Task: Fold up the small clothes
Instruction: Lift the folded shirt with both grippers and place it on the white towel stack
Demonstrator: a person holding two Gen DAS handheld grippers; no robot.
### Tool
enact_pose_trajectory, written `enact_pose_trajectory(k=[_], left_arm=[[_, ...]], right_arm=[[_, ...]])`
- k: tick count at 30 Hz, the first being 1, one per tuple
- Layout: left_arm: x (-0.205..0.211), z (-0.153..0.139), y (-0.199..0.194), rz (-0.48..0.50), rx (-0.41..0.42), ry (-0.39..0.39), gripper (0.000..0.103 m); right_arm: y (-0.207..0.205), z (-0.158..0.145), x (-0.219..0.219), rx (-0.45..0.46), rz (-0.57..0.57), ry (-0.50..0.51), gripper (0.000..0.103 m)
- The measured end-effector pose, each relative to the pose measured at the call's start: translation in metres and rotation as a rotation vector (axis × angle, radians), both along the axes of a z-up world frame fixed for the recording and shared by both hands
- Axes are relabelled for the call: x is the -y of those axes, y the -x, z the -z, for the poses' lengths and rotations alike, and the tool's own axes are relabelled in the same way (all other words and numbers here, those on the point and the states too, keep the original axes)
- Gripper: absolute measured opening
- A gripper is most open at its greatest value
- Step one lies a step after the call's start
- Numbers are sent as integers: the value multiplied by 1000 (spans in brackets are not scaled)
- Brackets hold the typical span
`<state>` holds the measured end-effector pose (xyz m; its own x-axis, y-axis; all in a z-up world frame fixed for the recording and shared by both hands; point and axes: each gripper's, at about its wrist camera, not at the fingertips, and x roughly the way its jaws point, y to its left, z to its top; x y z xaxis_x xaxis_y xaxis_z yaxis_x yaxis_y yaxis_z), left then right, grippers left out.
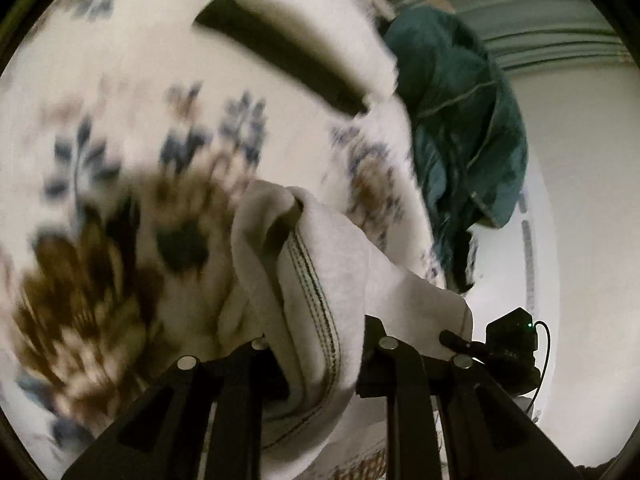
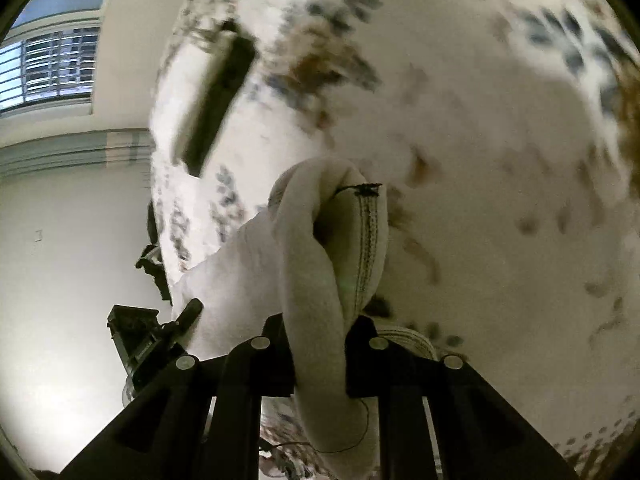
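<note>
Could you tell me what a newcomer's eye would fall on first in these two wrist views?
First, the white garment with dark stitched hems, bunched in each claw: left claw and right claw both pinch it. Behind it lies a floral sheet, blurred, with a teal garment heaped at its far edge and a dark flat strip lying on it.

Cream fleece garment (image 1: 320,280), dark-stitched hem, bunched, lifted above floral bedspread (image 1: 120,120)

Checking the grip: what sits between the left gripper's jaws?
A bunched white fleece garment with a stitched hem, clamped in the left gripper, per the left wrist view.
</note>
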<state>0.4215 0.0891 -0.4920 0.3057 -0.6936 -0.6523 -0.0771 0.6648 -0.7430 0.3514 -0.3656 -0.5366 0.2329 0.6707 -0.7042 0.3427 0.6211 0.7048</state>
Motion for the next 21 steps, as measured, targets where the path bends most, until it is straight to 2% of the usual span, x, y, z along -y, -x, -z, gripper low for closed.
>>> enact_pose_trajectory(k=[3,6,11,14,17,20,21], left_arm=[[-9,-30,-38,-7,45,-12,16],[-19,-65,-97,-19,108,-36,16],[-37,-87,-203,-52,169,-80,16],[-55,-89,-268,-72,185,-121,16],[-70,-79,-319,-81,169,-156,17],[-83,-59,-355,-71,118,-198,18],[-84,-50,-365,-63,90,-212,21]], right_arm=[[-37,-40,-13,59,-8,3,16],[-86,-74,-28,117,-30,7,16],[-203,-114,-57,222,-54,4,16],[-282,-117,-82,249,-67,1,16],[-358,-109,-107,262,-95,28,16],[-418,-92,-126,249,-104,53,16],[-436,-85,-132,239,-105,61,16]])
